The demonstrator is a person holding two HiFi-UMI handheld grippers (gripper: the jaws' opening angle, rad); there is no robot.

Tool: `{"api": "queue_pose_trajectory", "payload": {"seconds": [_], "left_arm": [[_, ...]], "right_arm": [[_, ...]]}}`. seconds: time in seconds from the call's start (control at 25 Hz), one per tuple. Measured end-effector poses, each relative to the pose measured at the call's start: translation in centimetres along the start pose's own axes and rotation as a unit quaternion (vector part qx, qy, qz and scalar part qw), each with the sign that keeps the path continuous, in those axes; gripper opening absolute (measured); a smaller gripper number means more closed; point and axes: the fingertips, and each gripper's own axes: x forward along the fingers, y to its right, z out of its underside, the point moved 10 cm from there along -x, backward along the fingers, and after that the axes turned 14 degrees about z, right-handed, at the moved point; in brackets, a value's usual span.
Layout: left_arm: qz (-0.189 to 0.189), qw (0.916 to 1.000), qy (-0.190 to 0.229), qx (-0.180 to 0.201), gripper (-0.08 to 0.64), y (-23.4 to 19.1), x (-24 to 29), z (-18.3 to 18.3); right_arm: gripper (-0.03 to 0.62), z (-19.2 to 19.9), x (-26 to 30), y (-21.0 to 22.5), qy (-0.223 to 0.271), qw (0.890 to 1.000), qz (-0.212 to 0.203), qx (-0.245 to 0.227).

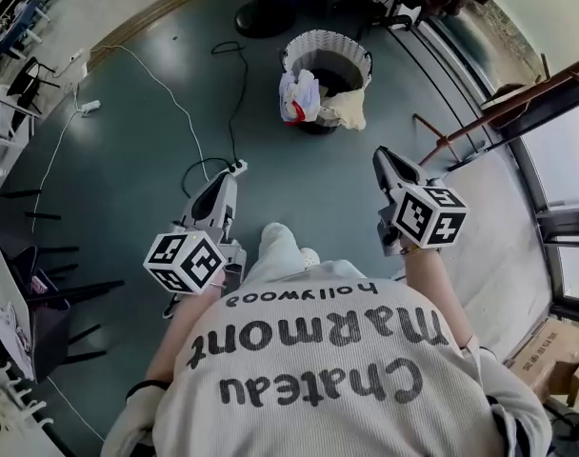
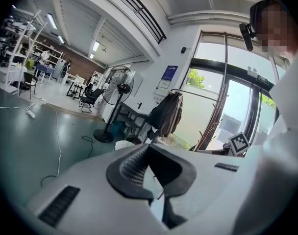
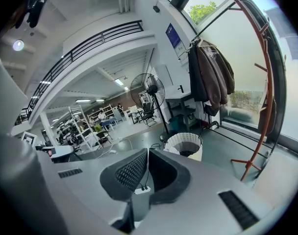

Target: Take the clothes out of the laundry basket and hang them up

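Note:
The white laundry basket (image 1: 329,49) stands on the green floor ahead of me, with a white and red garment (image 1: 298,95) and a cream one (image 1: 346,110) draped over its near rim. It also shows in the left gripper view as the basket (image 2: 123,144) and in the right gripper view as the basket (image 3: 184,143). My left gripper (image 1: 229,177) and right gripper (image 1: 382,154) are held out in front of my body, well short of the basket. Both are shut with nothing between the jaws, as the left gripper (image 2: 148,148) and right gripper (image 3: 148,152) show close up.
A red-brown clothes rack (image 3: 267,77) stands to the right by the windows, with dark jackets (image 3: 210,75) hanging on it. A pedestal fan (image 3: 149,89) is behind the basket. A cable and power strip (image 1: 238,167) lie on the floor near the left gripper.

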Motion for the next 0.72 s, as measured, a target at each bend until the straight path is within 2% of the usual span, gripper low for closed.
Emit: {"api": "queue_pose_trajectory", "payload": {"seconds": [0.16,0.32,0.48,0.72], "left_arm": [[0.005,0.9998,-0.018,-0.001,0.009,-0.8,2.1,-0.5],[0.007,0.9998,-0.018,0.003,0.009,-1.9,4.3,-1.8],[-0.003,0.9999,-0.013,-0.006,0.009,-4.3,6.5,-2.9],[0.011,0.9994,-0.027,-0.017,0.009,-8.5,10.7,-5.4]], "right_arm": [[0.034,0.0,1.6,0.4,-0.014,1.0,0.002,0.003],[0.034,-1.0,3.3,0.6,-0.02,1.0,0.002,0.006],[0.034,-2.3,5.7,0.3,-0.024,1.0,-0.001,0.005],[0.034,-4.9,11.2,-0.5,-0.034,0.999,0.003,0.007]]}}
